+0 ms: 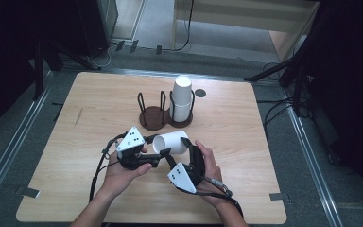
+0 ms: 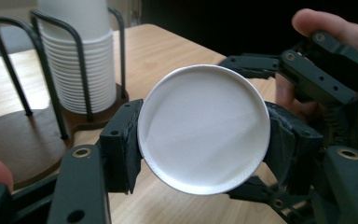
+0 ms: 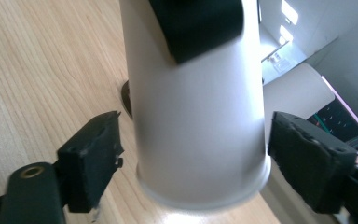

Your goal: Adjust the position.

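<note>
White paper cup (image 1: 171, 142) held sideways just above the surface, toward its near edge at mid-width. Left gripper (image 1: 157, 156) jaws clamped across the cup's base end. Right gripper (image 3: 193, 163) jaws apart, flanking the rim end without touching. Cup looks light, thin-walled, easily crushed; best gripped gently near the stiffer rolled rim. Stacked cups (image 1: 181, 98) fill 1 ring of the 2-ring holder (image 1: 153, 117) toward the far edge. Wooden surface (image 1: 94, 113); dim room, grey floor.
</note>
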The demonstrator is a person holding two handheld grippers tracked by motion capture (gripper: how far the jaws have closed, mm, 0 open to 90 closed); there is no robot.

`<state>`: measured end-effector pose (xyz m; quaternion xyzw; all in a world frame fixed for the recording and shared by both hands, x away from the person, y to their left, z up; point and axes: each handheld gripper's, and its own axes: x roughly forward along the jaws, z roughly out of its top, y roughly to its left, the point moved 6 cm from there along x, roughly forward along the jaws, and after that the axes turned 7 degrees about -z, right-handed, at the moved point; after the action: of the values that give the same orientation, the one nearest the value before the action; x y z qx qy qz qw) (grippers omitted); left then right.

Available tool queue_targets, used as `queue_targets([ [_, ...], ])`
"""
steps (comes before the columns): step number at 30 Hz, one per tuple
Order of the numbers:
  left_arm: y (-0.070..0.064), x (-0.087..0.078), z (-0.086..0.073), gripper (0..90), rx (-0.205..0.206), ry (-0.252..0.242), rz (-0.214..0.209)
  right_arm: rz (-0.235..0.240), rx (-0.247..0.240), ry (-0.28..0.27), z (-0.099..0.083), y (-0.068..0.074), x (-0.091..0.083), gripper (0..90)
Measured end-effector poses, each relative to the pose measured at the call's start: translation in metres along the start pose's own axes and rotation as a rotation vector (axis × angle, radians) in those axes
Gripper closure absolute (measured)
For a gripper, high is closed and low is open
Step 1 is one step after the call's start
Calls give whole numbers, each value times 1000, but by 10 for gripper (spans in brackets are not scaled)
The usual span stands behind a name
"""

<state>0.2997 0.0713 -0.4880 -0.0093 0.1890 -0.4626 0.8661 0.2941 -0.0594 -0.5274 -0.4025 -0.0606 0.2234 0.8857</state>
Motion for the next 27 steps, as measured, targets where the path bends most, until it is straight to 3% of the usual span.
queue_targets([
  [11, 12, -10, 8, 367, -37, -104, 45, -12, 123, 35, -3, -8, -1, 128],
  [16, 17, -11, 9, 367, -34, -152, 80, 27, 231, 42, -5, -13, -4, 132],
  [18, 18, -11, 9, 367, -30, -159, 99, 31, 246, 40, -4, -14, -4, 131],
  [20, 21, -12, 10, 366, -25, -207, 128, 49, 299, 44, -4, -16, -5, 128],
  [21, 21, -12, 10, 365, -25, -207, 128, 49, 299, 44, -4, -16, -5, 128],
  [23, 21, -11, 10, 365, -25, -232, 109, 60, 352, 46, -4, -19, -5, 127],
  [26, 20, -10, 11, 364, -7, -257, 112, 72, 432, 53, -5, -24, -5, 122],
  [27, 20, -10, 11, 364, -6, -268, 113, 72, 432, 53, -5, -24, -5, 122],
])
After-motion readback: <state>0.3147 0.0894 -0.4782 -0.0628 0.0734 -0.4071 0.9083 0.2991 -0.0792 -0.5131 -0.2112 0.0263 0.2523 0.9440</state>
